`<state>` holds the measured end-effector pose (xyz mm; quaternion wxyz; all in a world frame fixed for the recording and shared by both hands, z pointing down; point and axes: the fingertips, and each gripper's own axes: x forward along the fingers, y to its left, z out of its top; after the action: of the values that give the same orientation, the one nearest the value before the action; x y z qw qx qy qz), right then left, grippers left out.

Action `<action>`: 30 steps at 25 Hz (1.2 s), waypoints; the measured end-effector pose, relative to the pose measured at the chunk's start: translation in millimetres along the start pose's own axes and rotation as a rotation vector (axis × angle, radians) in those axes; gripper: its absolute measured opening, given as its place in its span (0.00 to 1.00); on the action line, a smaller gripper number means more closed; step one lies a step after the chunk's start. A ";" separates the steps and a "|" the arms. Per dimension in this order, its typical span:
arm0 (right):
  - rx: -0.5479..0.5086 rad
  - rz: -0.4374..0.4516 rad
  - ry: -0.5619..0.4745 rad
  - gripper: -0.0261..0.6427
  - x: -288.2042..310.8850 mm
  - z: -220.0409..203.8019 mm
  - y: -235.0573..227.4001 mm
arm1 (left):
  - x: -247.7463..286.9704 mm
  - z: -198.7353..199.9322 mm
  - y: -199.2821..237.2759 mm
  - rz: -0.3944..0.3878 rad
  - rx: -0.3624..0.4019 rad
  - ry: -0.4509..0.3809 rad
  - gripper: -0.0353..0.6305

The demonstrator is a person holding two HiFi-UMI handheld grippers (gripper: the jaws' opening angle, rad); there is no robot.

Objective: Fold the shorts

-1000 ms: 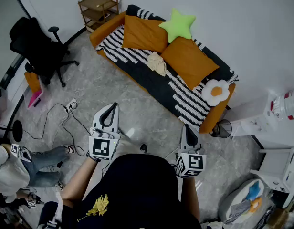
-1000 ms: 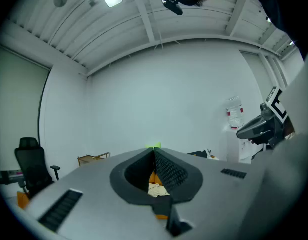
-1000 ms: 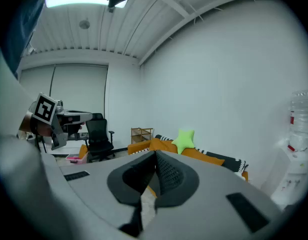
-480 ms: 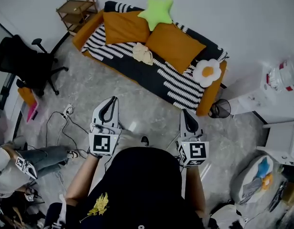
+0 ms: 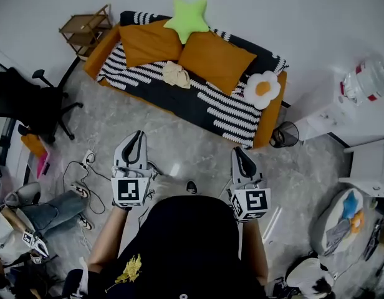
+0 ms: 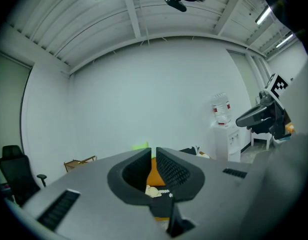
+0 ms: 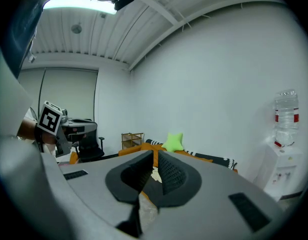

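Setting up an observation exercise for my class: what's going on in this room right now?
A person stands facing a sofa, holding a left gripper and a right gripper out in front. Both have their fingers closed and hold nothing. A pale crumpled cloth, probably the shorts, lies on the sofa seat by the orange cushions, well away from both grippers. Folding has not begun.

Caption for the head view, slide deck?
Left gripper and right gripper, shut and empty, face crumpled cream shorts on a striped sofa.
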<state>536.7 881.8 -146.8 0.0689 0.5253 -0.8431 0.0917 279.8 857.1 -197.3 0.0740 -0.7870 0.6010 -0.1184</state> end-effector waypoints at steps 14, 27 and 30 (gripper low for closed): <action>0.013 -0.027 0.055 0.85 32.5 -14.4 9.7 | 8.7 -21.6 45.0 0.027 0.062 0.100 0.64; 0.374 -0.072 0.341 0.76 226.0 -44.4 72.6 | 92.1 -127.2 272.9 0.069 -0.078 0.223 0.53; 0.580 -0.078 0.377 0.73 278.9 -49.0 106.2 | 119.1 -149.9 328.4 -0.032 -0.106 0.241 0.53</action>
<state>319.9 695.2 -48.6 0.0746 0.5288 -0.7336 0.4202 -36.6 658.6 -126.7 -0.0421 -0.7793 0.5985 -0.1812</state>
